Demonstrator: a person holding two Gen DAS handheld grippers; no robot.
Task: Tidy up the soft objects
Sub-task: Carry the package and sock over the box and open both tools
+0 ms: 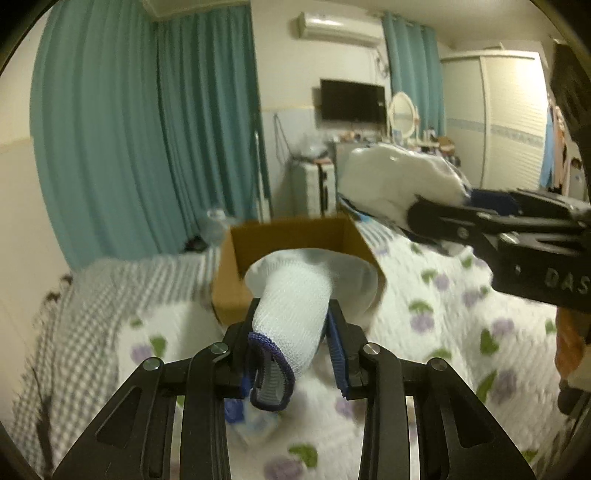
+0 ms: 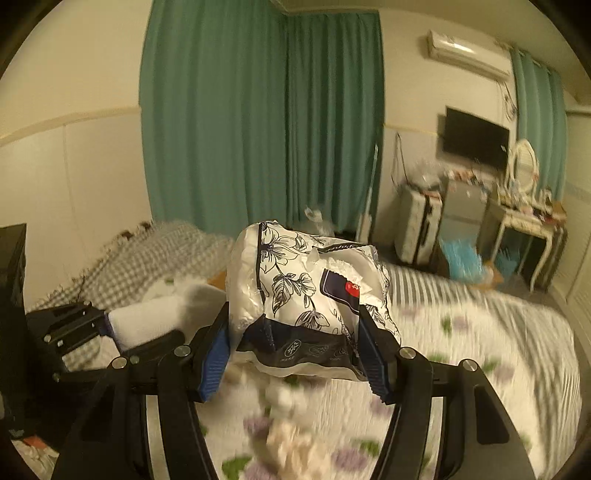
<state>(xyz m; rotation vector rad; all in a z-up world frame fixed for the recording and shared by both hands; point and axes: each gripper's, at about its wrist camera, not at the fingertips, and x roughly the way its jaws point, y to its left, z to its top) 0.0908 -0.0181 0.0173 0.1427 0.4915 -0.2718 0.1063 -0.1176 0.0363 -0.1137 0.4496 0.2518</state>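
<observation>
The bed (image 1: 461,317) fills the near and right part of both views; its cover is white with purple flowers and green leaves. A grey checked blanket (image 1: 92,306) lies over the left part of the bed, reaching the far left edge. Teal curtains (image 1: 147,122) hang along the far wall, left of a wall-mounted television (image 1: 352,100) and below-left of an air conditioner (image 1: 338,25).

A cardboard box (image 1: 288,236) stands open on the bed, between the checked blanket and the flowered cover, at mid distance in the left wrist view.

The left gripper (image 1: 293,325) is clamped narrowly on a white sock (image 1: 295,295) with a blue-trimmed cuff. The cuff end hangs near, between the fingers; the toe end extends away and sits in front of the box opening. Whether the sock touches the box cannot be determined.

The right gripper (image 2: 295,332) is set at a medium width, with both blue pads (image 2: 373,354) pressed against a soft plastic pack (image 2: 306,291) printed with dark flowers on white. The pack is held above the bed surface, clear of the cover. In the left wrist view this pack appears as a white mass to the right of the box and higher than its rim.

Small pale items lie blurred on the cover below the right gripper; their type cannot be determined
</observation>
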